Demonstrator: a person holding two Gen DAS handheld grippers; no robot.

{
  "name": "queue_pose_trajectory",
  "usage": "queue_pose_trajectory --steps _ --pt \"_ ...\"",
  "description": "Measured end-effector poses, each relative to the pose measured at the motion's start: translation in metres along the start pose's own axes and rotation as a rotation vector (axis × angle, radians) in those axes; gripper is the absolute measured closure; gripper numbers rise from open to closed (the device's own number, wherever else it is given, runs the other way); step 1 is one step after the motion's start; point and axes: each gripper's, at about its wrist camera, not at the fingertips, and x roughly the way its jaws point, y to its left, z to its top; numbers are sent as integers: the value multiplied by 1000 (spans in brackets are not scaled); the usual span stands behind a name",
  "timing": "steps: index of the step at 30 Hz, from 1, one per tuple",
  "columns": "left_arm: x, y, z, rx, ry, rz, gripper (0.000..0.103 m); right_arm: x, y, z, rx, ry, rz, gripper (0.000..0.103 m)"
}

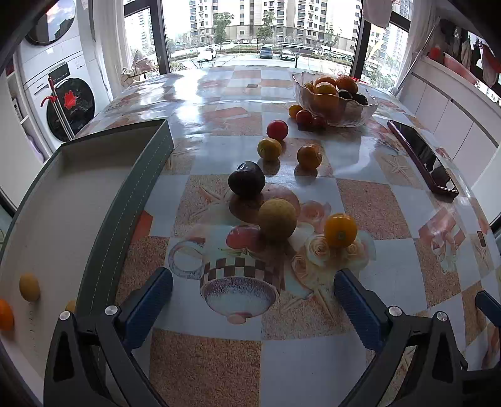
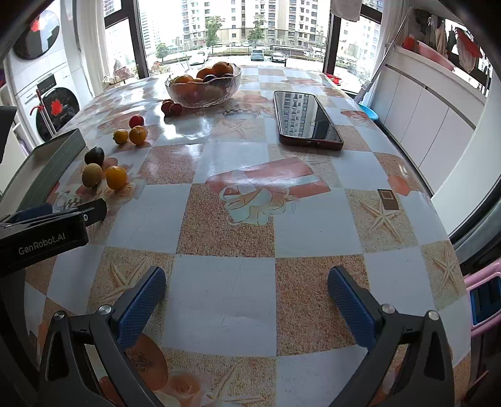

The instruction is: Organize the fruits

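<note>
Here, the left gripper (image 1: 252,292) hangs above a table (image 1: 360,194) covered in a checked, shell-and-flower patterned cloth, its blue-padded fingers (image 1: 147,308) spread wide with nothing between them. The right gripper (image 2: 247,296) hovers over a bare stretch of the same cloth, its fingers likewise spread wide and empty.

Just ahead of the left gripper lie a yellow-green round fruit (image 1: 277,219) and an orange (image 1: 340,230), close together but apart. Touching the yellow-green fruit from behind is a dark, almost black fruit (image 1: 246,183). To the left stands a shallow green-walled box (image 1: 137,200) with a pale floor; a small yellow fruit (image 1: 29,287) and part of an orange-coloured one (image 1: 5,314) rest inside at its near end.

Further along the table sit a small yellow citrus (image 1: 269,149), a second orange (image 1: 309,156) and a red round fruit (image 1: 277,129), each apart from its neighbours. Beyond them, three small fruits (image 1: 303,115), orange and red, cluster against the foot of a ribbed glass bowl (image 1: 360,117) heaped with oranges and dark fruit.

To the right of the loose fruit a phone in a dark red case (image 2: 305,118) lies flat, screen up, reflecting apartment blocks. Behind the table, tall windows (image 1: 250,28) look onto parked cars and towers; stacked washing machines (image 1: 59,94) stand at far left.
</note>
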Motion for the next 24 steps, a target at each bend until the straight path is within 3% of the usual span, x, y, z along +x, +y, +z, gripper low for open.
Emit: queue_pose_trajectory --steps 24 --pt "0 0 0 0 0 0 0 1 2 4 3 -4 4 0"
